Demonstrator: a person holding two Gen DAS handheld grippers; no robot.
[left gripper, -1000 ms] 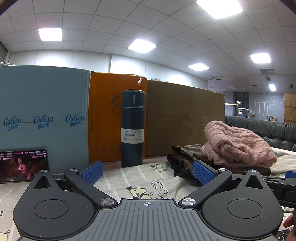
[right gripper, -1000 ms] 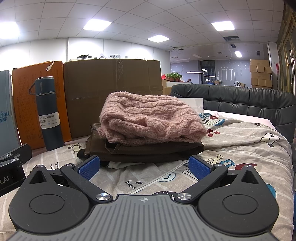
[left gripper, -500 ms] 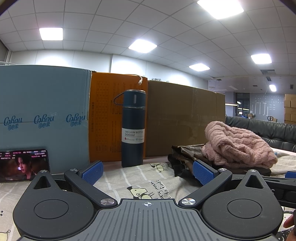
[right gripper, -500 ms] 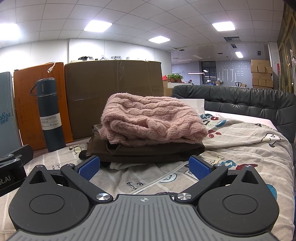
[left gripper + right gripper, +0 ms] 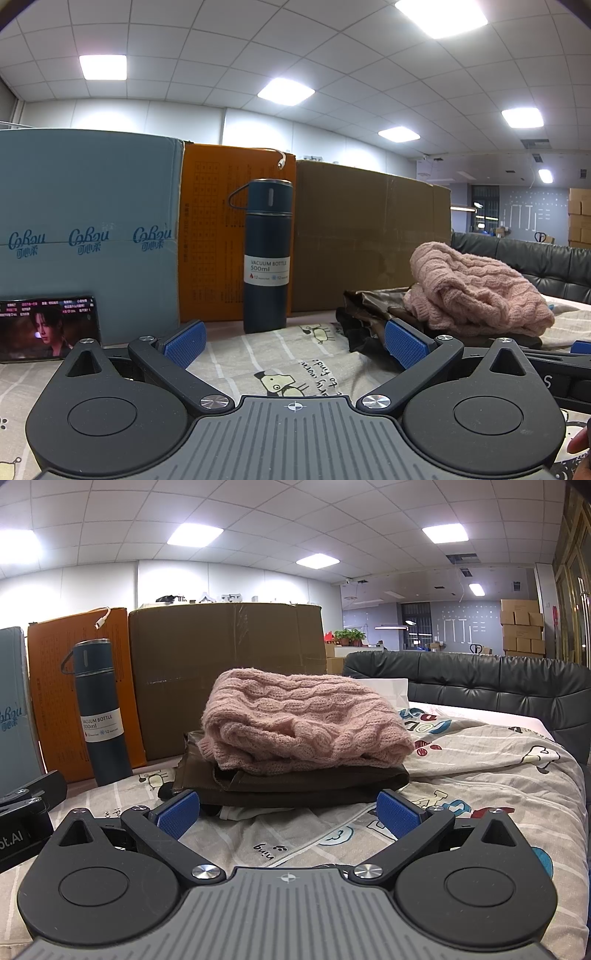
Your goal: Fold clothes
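A folded pink cable-knit sweater (image 5: pixel 303 723) lies on top of a folded dark brown garment (image 5: pixel 295 782), stacked on the cartoon-print bed sheet (image 5: pixel 480 775). A strip of white cloth (image 5: pixel 236 812) peeks out under the stack. My right gripper (image 5: pixel 288 816) is open just in front of the stack, nothing between its blue pads. In the left wrist view the sweater (image 5: pixel 476 288) and brown garment (image 5: pixel 369 314) sit to the right; my left gripper (image 5: pixel 295 343) is open over the sheet (image 5: pixel 280 354), holding nothing.
A dark blue vacuum bottle (image 5: pixel 267 258) stands at the back before an orange box (image 5: pixel 218 240), a blue box (image 5: pixel 85 229) and a brown carton (image 5: pixel 369 236). A phone (image 5: pixel 48 328) playing video leans at the left. A black leather sofa (image 5: pixel 498 690) borders the right.
The right gripper has edged slightly closer to the stack and shifted a little. The left gripper has hardly moved. Both stay open.
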